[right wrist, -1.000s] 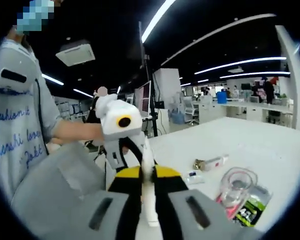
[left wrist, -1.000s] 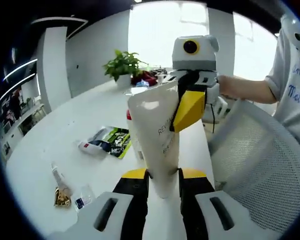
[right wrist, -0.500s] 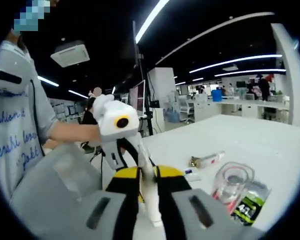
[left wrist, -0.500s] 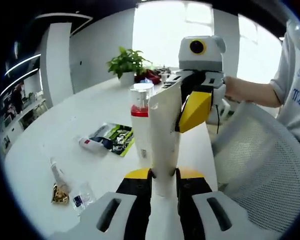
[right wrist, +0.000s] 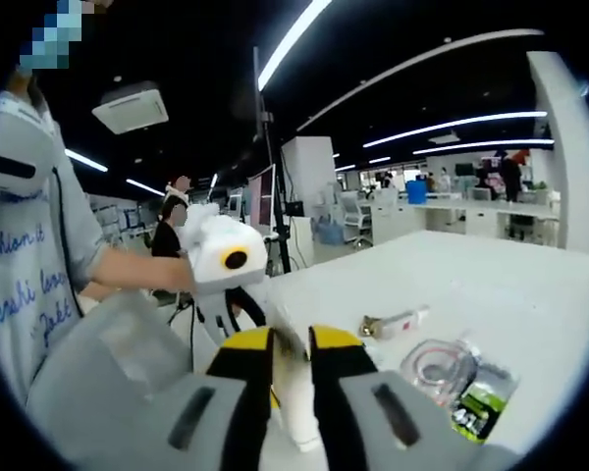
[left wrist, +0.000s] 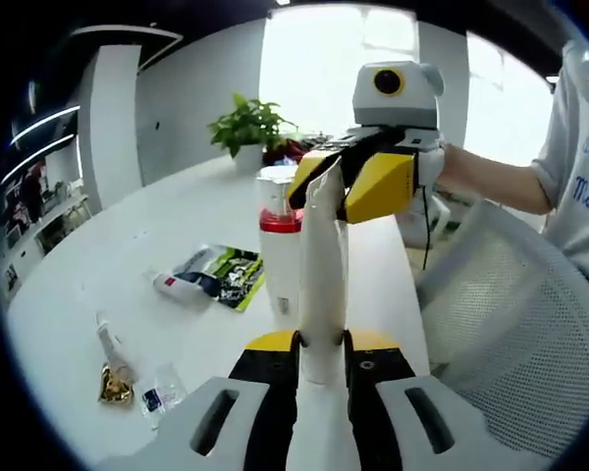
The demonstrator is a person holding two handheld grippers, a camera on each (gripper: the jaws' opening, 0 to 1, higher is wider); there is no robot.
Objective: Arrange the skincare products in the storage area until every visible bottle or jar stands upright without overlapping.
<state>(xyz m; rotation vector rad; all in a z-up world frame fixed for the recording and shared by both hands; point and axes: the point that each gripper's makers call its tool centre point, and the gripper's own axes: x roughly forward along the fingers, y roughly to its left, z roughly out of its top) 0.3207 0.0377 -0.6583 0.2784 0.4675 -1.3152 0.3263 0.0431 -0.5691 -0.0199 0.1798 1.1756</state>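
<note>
A white squeeze tube (left wrist: 322, 265) is held upright above the white table (left wrist: 137, 245). My left gripper (left wrist: 319, 343) is shut on its lower end. My right gripper (left wrist: 339, 177) reaches in from the right and pinches the flat top end between its yellow jaws. In the right gripper view the same tube (right wrist: 296, 412) sits between my right gripper (right wrist: 293, 343), with the left gripper (right wrist: 243, 306) beyond it. Just behind the tube, a clear bottle with a red band (left wrist: 278, 245) stands upright. A small white tube (left wrist: 182, 287) lies on the table.
A green-and-black sachet (left wrist: 226, 275), a gold-tipped item (left wrist: 113, 368) and a small packet (left wrist: 162, 394) lie on the table. A potted plant (left wrist: 247, 128) stands at the far end. A grey mesh chair (left wrist: 510, 324) is at the right, beside a person's arm (left wrist: 491, 182).
The tube has turned from broadside to edge-on between the two grippers, and the right gripper has rolled with it. The red-banded bottle now shows behind the tube.
</note>
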